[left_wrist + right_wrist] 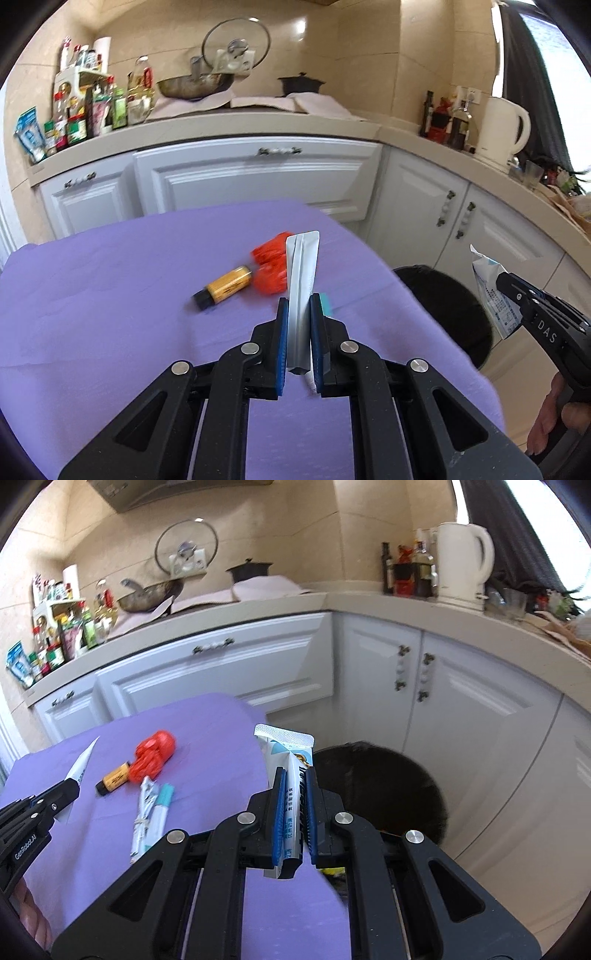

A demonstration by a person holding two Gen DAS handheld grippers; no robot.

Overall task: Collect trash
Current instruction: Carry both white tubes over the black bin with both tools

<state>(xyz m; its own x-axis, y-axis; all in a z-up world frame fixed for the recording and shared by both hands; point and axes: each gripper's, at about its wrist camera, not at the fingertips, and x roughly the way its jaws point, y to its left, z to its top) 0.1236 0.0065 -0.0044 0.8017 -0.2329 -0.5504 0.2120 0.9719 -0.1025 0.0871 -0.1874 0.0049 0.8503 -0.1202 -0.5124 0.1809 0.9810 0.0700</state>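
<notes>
My left gripper is shut on a silver sachet wrapper and holds it above the purple table. My right gripper is shut on a white and blue sachet wrapper near the table's right edge, beside the black trash bin. On the table lie a crumpled red wrapper, a small yellow bottle with a black cap, and two stick wrappers, one white and one teal-tipped. The right gripper with its wrapper also shows in the left wrist view.
White cabinets stand behind the table under a beige counter with seasoning bottles, a wok, a black pot and a white kettle. The bin stands on the floor right of the table.
</notes>
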